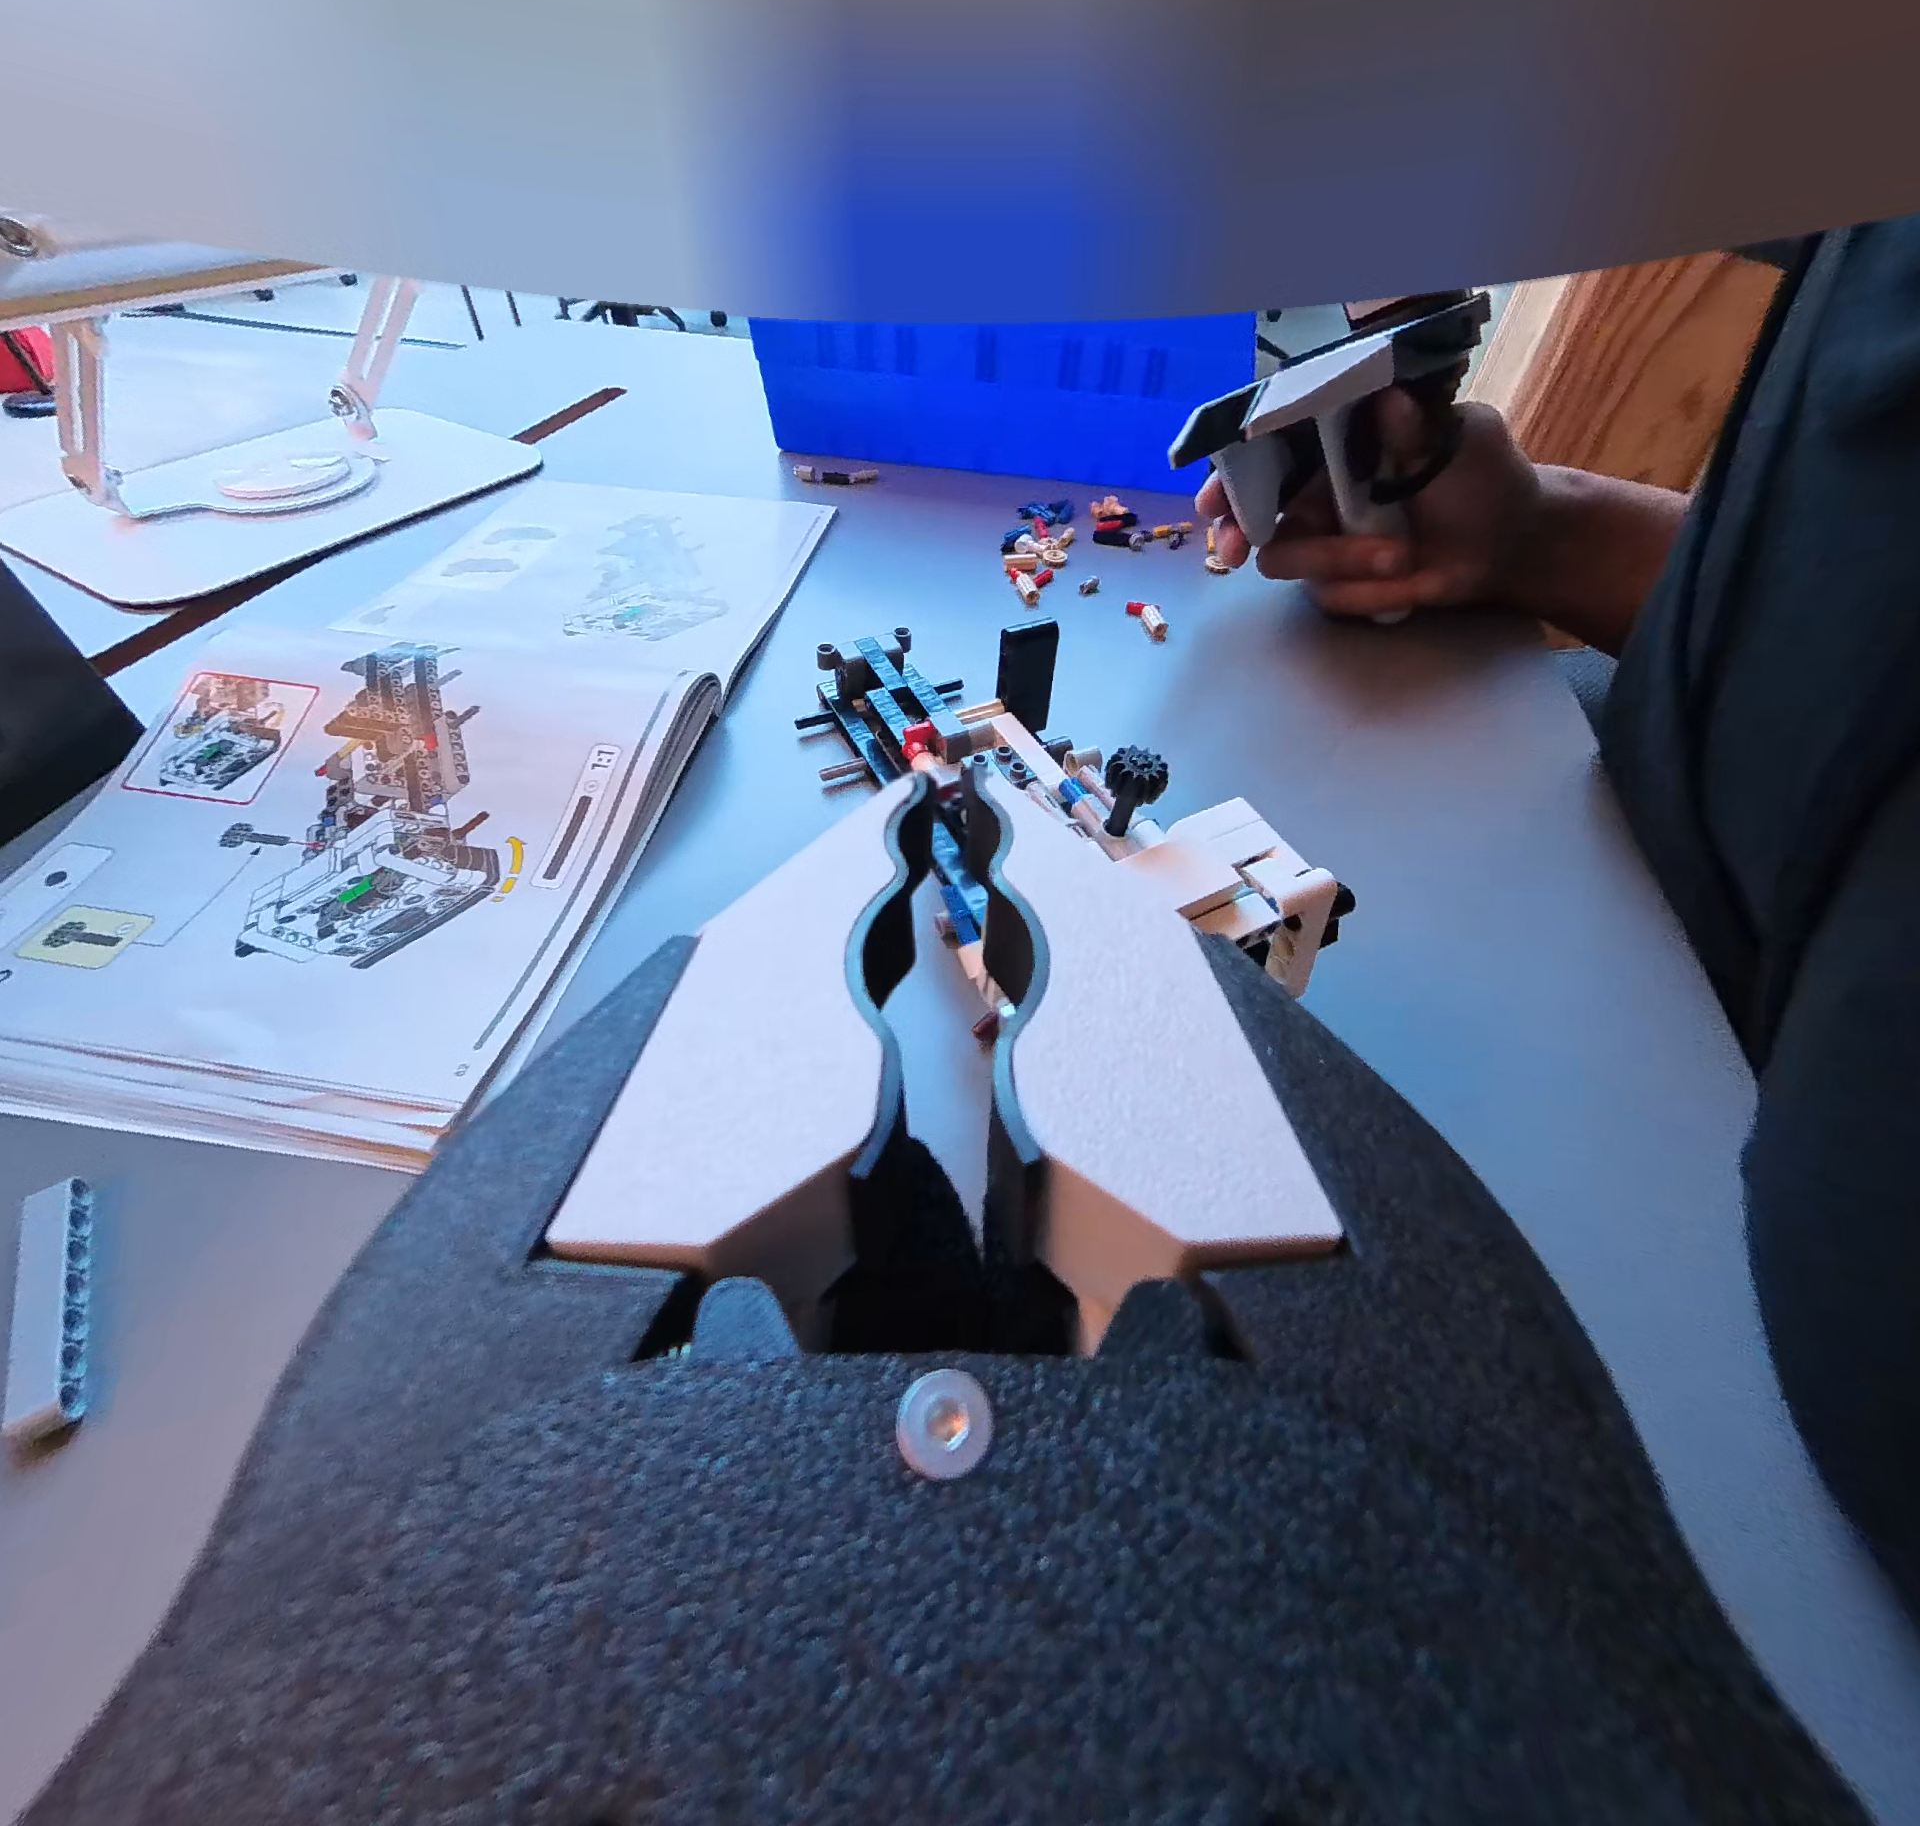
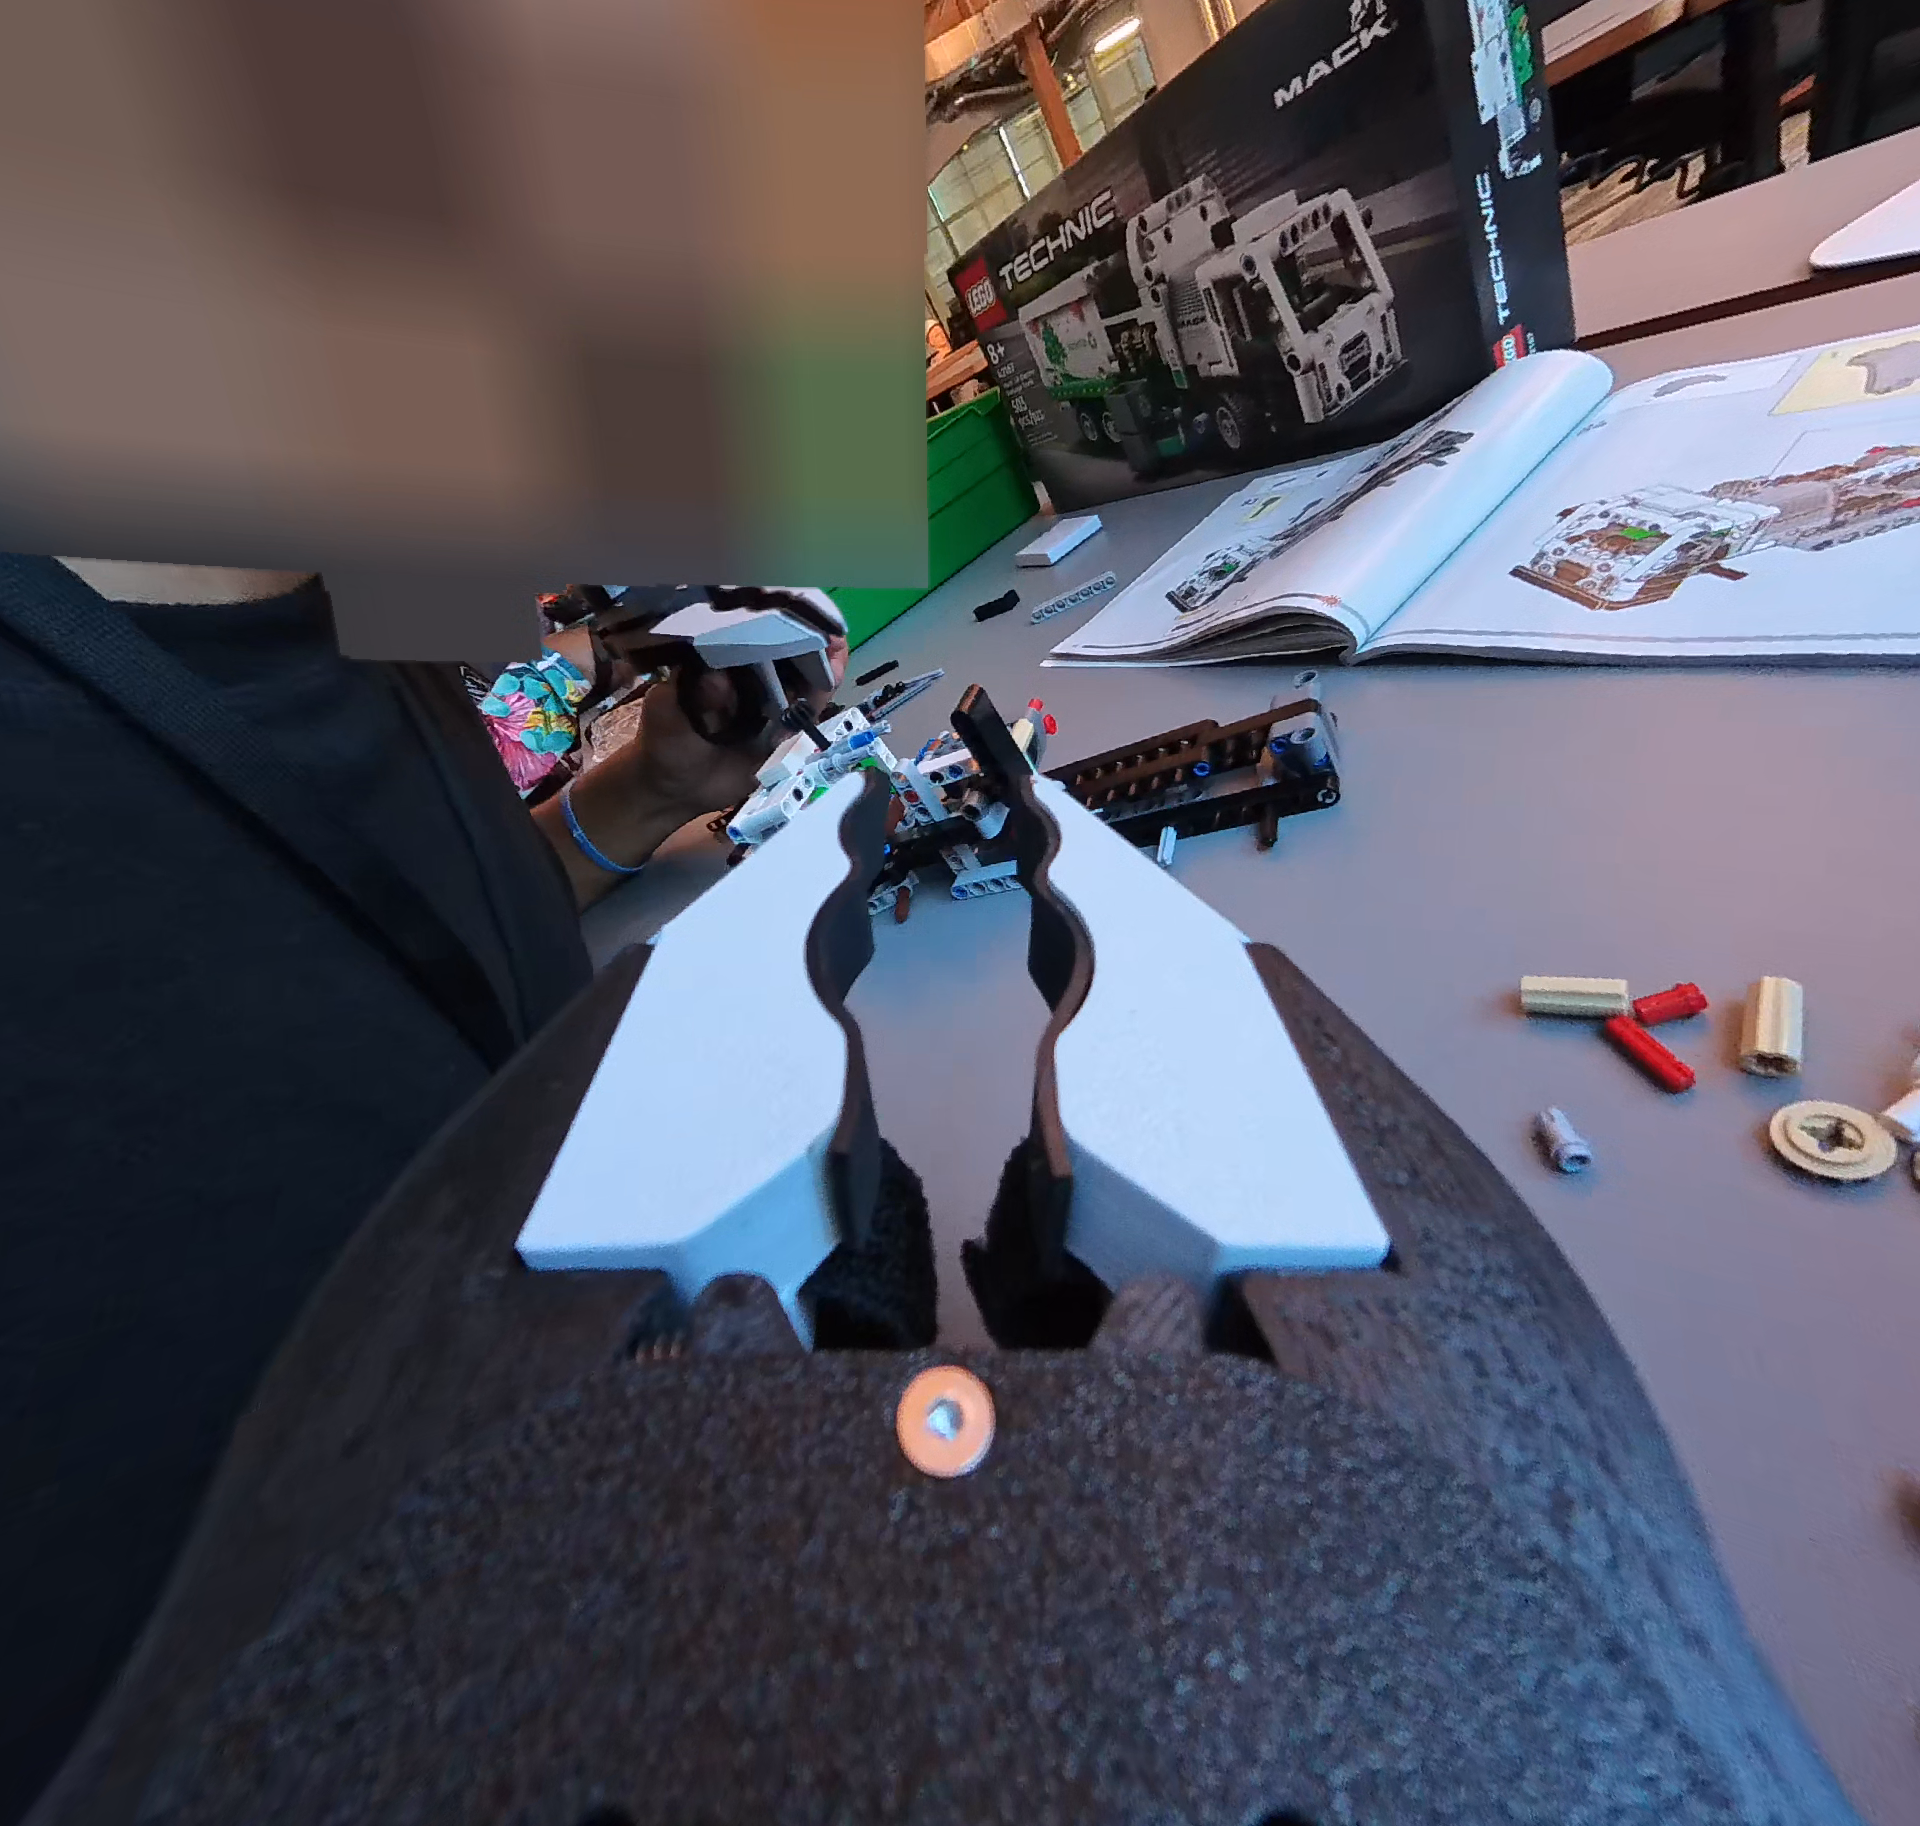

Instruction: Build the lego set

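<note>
A partly built lego chassis (image 1: 914,706) of black beams with a white cab end (image 1: 1226,862) lies on the grey table (image 1: 1403,841). A black gear (image 1: 1135,774) stands on it. My left gripper (image 1: 942,791) reaches down onto its narrow middle, fingers almost together with the beam between the tips. It shows held in a hand in the right wrist view (image 2: 727,644). My right gripper (image 2: 951,800) is open and empty, just short of the chassis (image 2: 1195,768). It also shows resting at the back right in the left wrist view (image 1: 1210,436).
An open instruction book (image 1: 416,789) lies left of the chassis. Loose small pieces (image 1: 1091,540) (image 2: 1662,1049) are scattered by a blue bin (image 1: 997,394). The set's box (image 2: 1247,270) and a green bin (image 2: 977,488) stand behind. A grey beam (image 1: 52,1298) lies near the left edge. The left gripper's tips are roughly 20 cm from the right gripper's. The black gear (image 1: 1135,774) is about 4 cm from my left fingertips and 15 cm from my right.
</note>
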The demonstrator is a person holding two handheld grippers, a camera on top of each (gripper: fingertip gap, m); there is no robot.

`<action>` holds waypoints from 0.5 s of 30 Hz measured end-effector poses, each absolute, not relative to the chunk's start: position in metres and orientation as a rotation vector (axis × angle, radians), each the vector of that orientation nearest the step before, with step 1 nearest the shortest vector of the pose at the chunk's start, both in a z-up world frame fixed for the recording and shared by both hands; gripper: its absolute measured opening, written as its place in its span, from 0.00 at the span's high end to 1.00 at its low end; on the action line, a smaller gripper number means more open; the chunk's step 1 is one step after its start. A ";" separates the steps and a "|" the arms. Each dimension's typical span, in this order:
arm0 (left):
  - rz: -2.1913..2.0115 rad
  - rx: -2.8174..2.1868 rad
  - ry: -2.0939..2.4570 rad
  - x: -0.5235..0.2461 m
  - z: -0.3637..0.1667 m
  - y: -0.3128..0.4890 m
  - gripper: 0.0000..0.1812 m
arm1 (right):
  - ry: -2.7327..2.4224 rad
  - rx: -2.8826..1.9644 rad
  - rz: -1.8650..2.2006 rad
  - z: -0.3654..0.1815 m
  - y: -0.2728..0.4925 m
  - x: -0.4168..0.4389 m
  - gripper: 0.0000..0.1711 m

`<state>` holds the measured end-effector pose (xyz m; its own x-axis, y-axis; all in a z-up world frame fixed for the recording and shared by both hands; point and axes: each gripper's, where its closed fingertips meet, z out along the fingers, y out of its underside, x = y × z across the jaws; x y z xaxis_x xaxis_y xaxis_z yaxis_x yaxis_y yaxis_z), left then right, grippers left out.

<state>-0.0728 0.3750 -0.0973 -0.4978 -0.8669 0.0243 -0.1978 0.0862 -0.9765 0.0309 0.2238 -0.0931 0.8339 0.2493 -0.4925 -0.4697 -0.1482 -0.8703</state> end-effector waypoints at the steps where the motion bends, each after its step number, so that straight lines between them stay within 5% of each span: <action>1: -1.452 -1.055 1.779 -0.073 -0.098 0.375 0.98 | 0.178 -1.604 0.631 -0.093 0.224 0.031 0.87; 15: -1.513 -1.089 1.774 -0.073 -0.096 0.376 0.98 | 0.178 -1.601 0.649 -0.093 0.226 0.031 0.87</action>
